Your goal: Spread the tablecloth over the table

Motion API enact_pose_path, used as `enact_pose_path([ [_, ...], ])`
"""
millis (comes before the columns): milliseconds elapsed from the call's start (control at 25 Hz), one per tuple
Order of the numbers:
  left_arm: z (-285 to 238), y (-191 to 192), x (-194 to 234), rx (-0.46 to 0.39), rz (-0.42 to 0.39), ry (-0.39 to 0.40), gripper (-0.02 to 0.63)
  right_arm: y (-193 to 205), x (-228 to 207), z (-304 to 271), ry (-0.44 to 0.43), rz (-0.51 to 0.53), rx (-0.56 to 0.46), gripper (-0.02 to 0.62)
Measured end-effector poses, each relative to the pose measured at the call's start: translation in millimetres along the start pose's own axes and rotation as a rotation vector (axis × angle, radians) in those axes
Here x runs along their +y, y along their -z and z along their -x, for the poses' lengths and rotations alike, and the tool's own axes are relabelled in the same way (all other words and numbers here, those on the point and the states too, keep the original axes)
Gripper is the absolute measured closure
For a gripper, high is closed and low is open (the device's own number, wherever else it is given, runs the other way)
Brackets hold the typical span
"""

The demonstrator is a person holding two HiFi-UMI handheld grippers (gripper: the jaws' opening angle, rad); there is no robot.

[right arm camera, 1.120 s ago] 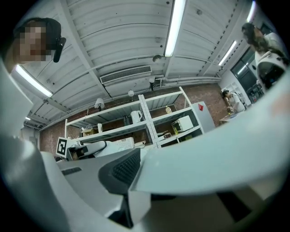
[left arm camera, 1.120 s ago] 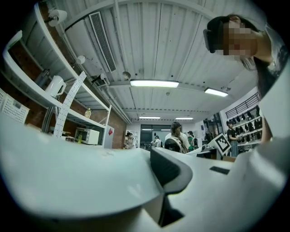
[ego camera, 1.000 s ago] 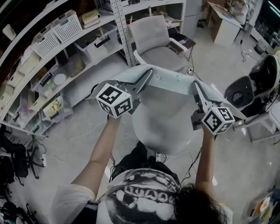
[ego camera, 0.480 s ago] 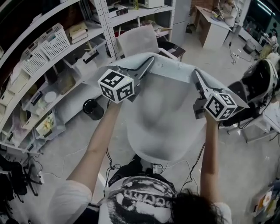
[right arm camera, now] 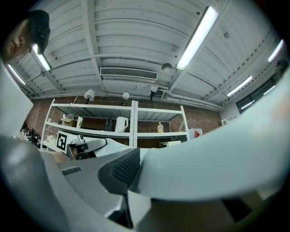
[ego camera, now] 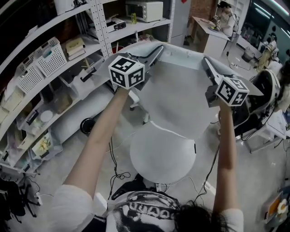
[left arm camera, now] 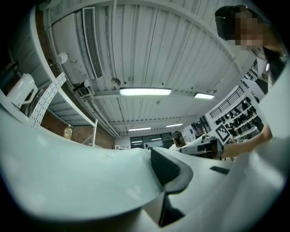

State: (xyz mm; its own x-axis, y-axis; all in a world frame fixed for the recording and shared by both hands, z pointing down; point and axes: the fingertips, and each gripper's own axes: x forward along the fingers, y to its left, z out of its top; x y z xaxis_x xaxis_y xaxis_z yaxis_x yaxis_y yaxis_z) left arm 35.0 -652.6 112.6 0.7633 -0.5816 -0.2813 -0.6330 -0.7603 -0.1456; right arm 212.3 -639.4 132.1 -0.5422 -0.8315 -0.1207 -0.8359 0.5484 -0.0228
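Note:
A white tablecloth (ego camera: 174,90) hangs stretched between my two raised grippers, above a round white table (ego camera: 163,156) whose top shows bare below the cloth's lower edge. My left gripper (ego camera: 156,49) pinches the cloth's upper left edge, and the right gripper (ego camera: 206,60) pinches the upper right edge. Both pairs of jaws are easing slightly open with the cloth still between them. In the left gripper view the cloth (left arm camera: 68,176) fills the lower part under the dark pad (left arm camera: 170,167). In the right gripper view the cloth (right arm camera: 217,158) lies against the ribbed pad (right arm camera: 122,170).
Metal shelving (ego camera: 45,77) with baskets and boxes runs along the left, and a microwave (ego camera: 144,10) sits on its far end. A dark office chair (ego camera: 263,99) stands at the right. Cables (ego camera: 115,163) trail on the floor by the table, near a black round thing (ego camera: 86,125).
Both grippers have risen and moved forward with the cloth. It has lifted off the table, and the round top now shows below it.

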Motion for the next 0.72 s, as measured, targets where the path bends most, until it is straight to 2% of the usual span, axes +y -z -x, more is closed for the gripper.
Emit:
enact_pose_path([
  [280,-6,2,21,-0.006,0.054,-0.028,0.529,-12,-3,-23,0.009,0.064,0.011,0.526],
  [720,41,82,-7,0.102,0.216,-0.052,0.528,64,19,7,-0.002,0.015,0.141,0.525],
])
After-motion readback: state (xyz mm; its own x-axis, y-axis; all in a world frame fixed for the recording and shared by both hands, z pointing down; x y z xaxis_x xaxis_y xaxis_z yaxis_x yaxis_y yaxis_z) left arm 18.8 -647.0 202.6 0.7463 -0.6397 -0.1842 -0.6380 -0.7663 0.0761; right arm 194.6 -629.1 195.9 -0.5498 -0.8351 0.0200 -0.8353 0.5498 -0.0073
